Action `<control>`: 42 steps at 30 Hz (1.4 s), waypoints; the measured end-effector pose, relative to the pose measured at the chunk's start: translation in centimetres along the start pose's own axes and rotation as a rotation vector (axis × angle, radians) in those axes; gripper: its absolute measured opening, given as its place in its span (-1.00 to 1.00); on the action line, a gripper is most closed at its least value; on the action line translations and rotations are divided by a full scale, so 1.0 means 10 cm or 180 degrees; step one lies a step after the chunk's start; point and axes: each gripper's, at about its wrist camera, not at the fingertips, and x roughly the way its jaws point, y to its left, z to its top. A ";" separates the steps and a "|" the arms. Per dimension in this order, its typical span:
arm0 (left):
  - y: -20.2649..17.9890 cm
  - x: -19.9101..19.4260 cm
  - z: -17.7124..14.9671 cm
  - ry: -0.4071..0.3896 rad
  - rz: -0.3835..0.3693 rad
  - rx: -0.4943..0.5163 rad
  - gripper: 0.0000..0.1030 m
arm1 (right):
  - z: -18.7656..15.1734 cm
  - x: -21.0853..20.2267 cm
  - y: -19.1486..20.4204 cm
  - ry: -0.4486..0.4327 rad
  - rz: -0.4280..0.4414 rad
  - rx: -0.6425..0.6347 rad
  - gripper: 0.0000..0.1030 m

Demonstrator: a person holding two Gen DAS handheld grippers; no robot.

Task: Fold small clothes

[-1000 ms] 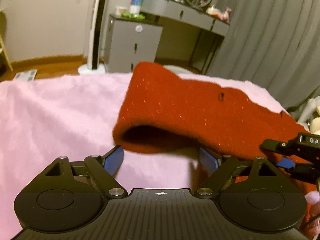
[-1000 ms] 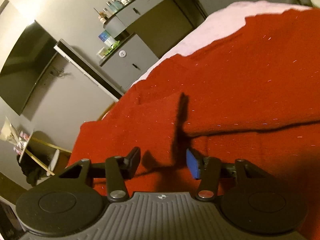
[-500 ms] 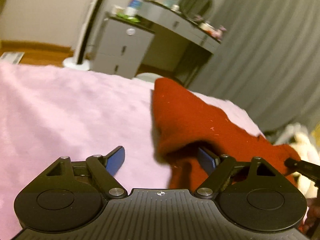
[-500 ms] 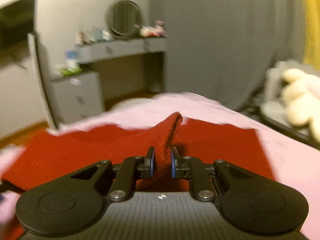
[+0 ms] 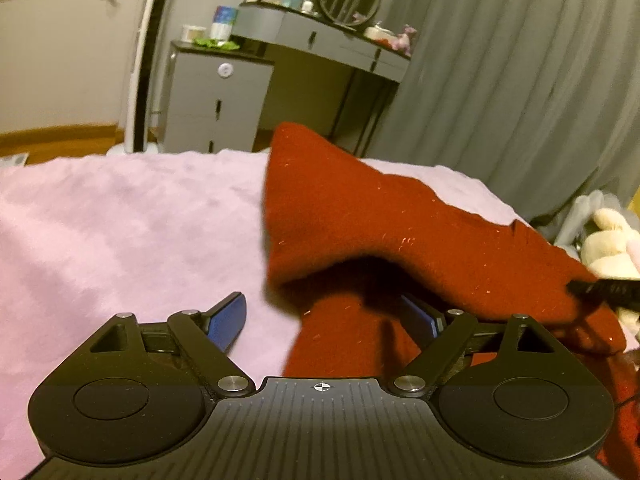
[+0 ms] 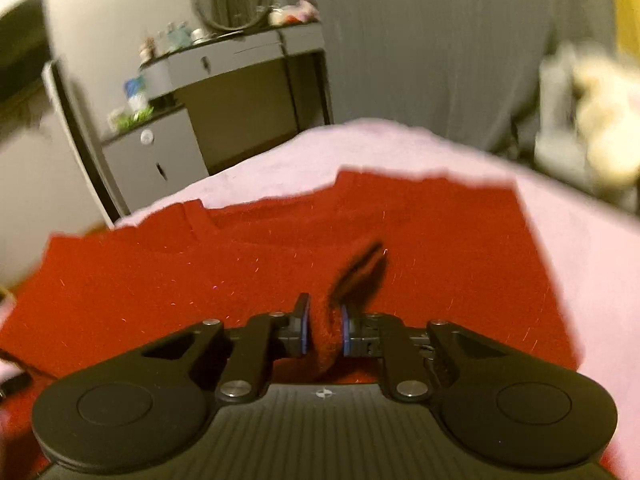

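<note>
On the left we see our left gripper with its fingers spread wide, low over the pink blanket; a lifted fold of the red knit garment hangs just beyond them and over the right finger. To the right, our right gripper is pinched on a ridge of the same garment, which lies spread across the blanket. Far behind stands a grey dressing table.

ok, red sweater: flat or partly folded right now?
Partly folded. In the left wrist view the red sweater has a raised flap doubled over its lower layer; the right gripper pinches a ridge of it, the rest lying on the pink blanket.
</note>
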 end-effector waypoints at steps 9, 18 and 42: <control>-0.37 0.31 0.11 0.0044 0.0374 0.0300 0.66 | 0.08 -0.29 -0.16 -0.0644 -0.0747 -0.0727 -0.73; -0.37 0.42 0.03 0.0135 0.0450 0.0404 0.77 | -0.12 0.01 -0.59 -0.0253 -0.0968 -0.0638 -0.73; -0.69 0.34 0.28 0.0411 -0.0090 0.0606 0.56 | -0.30 -0.22 -0.16 0.0052 -0.0340 -0.0412 -0.31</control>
